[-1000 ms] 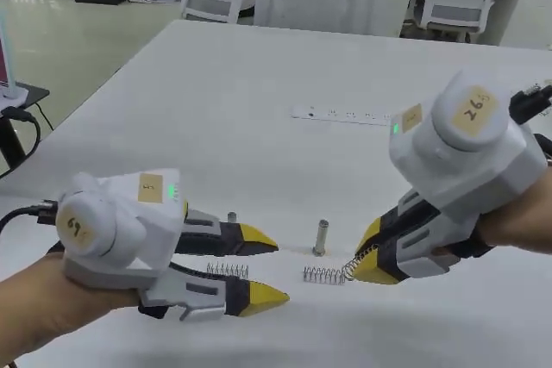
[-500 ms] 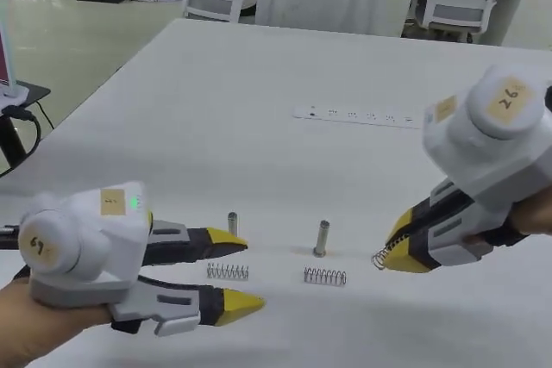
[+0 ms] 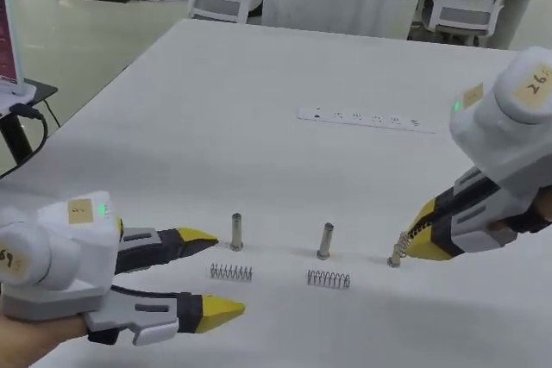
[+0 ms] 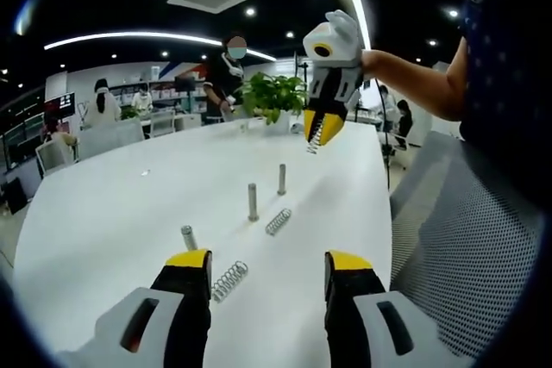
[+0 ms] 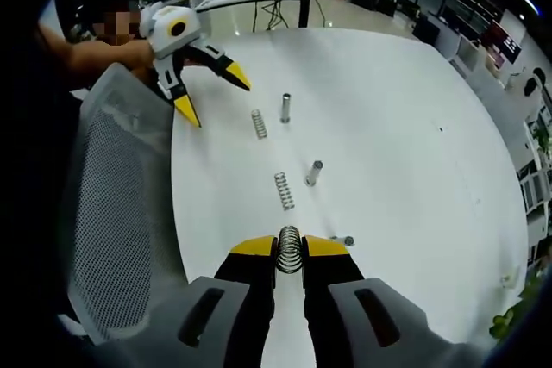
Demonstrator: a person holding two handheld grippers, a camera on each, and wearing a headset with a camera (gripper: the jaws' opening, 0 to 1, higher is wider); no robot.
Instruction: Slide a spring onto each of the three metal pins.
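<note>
- The right gripper (image 3: 417, 244) has its jaws pinched together on the held spring (image 3: 402, 246), which sticks out past the yellow tips. In the right gripper view the coil sits end-on between the tips.
- The held spring's free end comes down right by the third pin (image 3: 394, 259). I cannot tell whether the two touch. In the right gripper view that pin stands just beside the jaws.
- The left gripper (image 3: 207, 271) holds its jaws wide apart and grips nothing. It is low over the tabletop (image 3: 285, 161), with its tips pointing toward the pins.
- The first pin (image 3: 236, 231) and second pin (image 3: 326, 240) stand upright with no spring on them, in a row with the third.
- The first loose spring (image 3: 231, 272) lies flat just in front of the first pin and just ahead of the left gripper's open jaws. The second loose spring (image 3: 329, 278) lies flat just in front of the second pin.
- The tabletop is plain white. A power strip (image 3: 366, 118) lies on it well beyond the pins.
- Office chairs (image 3: 321, 2) stand at the far edge, and pale floor shows off to the left.
- Bare surface stretches between the pins and the power strip. The tabletop's left edge runs on a diagonal near the left gripper.
</note>
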